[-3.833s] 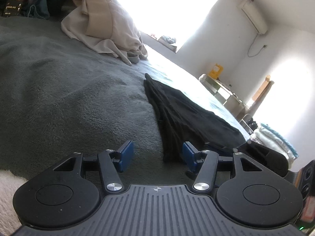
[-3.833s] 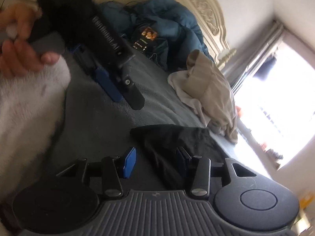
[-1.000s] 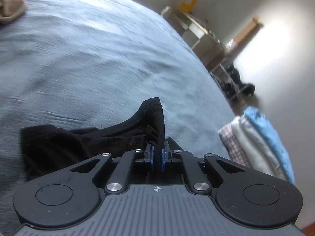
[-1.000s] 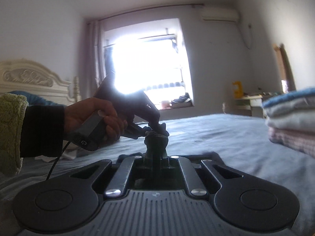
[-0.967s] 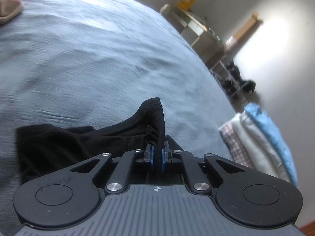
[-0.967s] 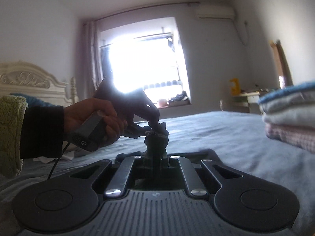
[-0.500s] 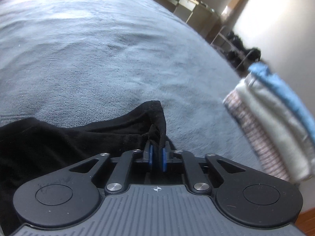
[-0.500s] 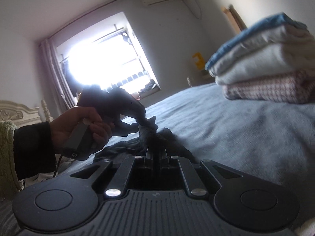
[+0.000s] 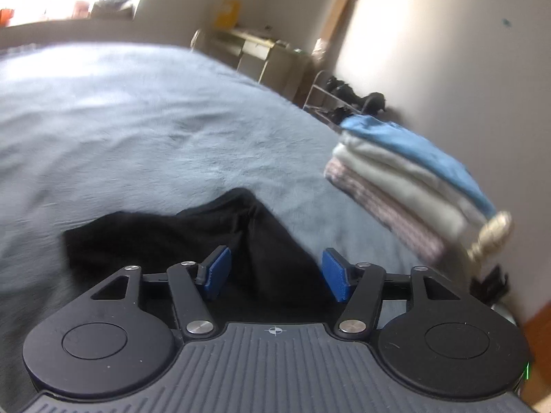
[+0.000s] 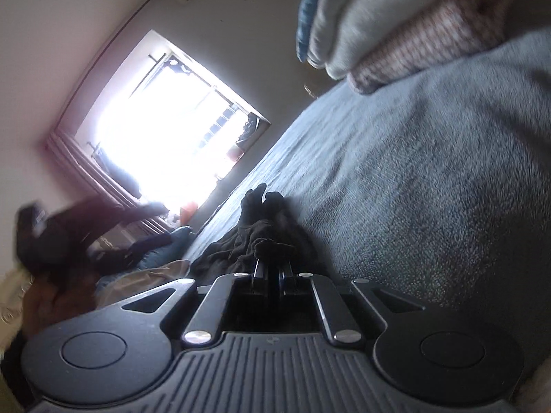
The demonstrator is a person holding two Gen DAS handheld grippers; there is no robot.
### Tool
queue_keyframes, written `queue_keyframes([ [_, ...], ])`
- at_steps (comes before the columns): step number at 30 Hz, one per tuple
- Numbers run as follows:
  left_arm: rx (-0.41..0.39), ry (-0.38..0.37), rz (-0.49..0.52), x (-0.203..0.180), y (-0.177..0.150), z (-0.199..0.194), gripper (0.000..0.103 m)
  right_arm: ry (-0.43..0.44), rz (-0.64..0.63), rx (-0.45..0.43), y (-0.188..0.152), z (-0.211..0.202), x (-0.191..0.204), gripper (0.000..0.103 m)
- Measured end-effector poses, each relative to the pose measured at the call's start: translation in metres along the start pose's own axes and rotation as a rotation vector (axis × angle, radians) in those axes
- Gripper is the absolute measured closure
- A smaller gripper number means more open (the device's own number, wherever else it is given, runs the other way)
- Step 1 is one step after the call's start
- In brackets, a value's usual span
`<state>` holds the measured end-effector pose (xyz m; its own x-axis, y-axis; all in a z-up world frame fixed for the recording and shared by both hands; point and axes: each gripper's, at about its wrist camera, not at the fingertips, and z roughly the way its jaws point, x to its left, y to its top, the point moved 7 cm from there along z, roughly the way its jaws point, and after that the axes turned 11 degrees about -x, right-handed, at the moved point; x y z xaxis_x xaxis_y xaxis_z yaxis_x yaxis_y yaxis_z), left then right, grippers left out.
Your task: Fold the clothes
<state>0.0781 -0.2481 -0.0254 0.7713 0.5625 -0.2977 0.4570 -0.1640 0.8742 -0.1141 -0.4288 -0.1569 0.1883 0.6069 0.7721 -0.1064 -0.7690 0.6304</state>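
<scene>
- Two grippers work one black garment (image 9: pixel 193 237) on the grey bed cover (image 9: pixel 137 130); the left gripper (image 9: pixel 275 272) has just been opening, its blue pads spread with the cloth lying loose between them, pressed by neither.
- The right gripper (image 10: pixel 272 272) is clamped tight on a bunched edge of the same garment (image 10: pixel 261 237).
- Just ahead the garment lies rumpled and flat on the cover, so this fold looks only partly laid and needs smoothing.
- Farther off, a stack of folded clothes (image 9: pixel 406 179) rests near the bed's edge: three pieces seem finished.
- At least one crumpled beige item (image 10: pixel 148 278) seems left to fold.
</scene>
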Motion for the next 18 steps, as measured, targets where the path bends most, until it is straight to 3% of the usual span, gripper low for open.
queue_keyframes([
  [3,-0.013,0.023,0.075,-0.007,-0.034,-0.048,0.042,0.01,0.03,0.024,0.002,0.003,-0.001,0.095],
  [7,-0.028,0.057,0.201,-0.02,-0.085,-0.084,0.042,0.026,0.095,0.065,0.005,0.008,-0.006,0.095],
  [11,-0.019,0.127,0.369,-0.034,-0.135,-0.092,0.042,0.025,0.131,0.099,0.007,0.012,-0.009,0.095],
  [14,-0.012,0.21,0.452,-0.037,-0.155,-0.086,0.044,0.012,0.124,0.107,0.01,0.013,-0.008,0.096],
  [18,-0.051,0.225,0.42,-0.038,-0.154,-0.084,0.048,-0.007,0.096,0.093,0.012,0.011,-0.005,0.098],
])
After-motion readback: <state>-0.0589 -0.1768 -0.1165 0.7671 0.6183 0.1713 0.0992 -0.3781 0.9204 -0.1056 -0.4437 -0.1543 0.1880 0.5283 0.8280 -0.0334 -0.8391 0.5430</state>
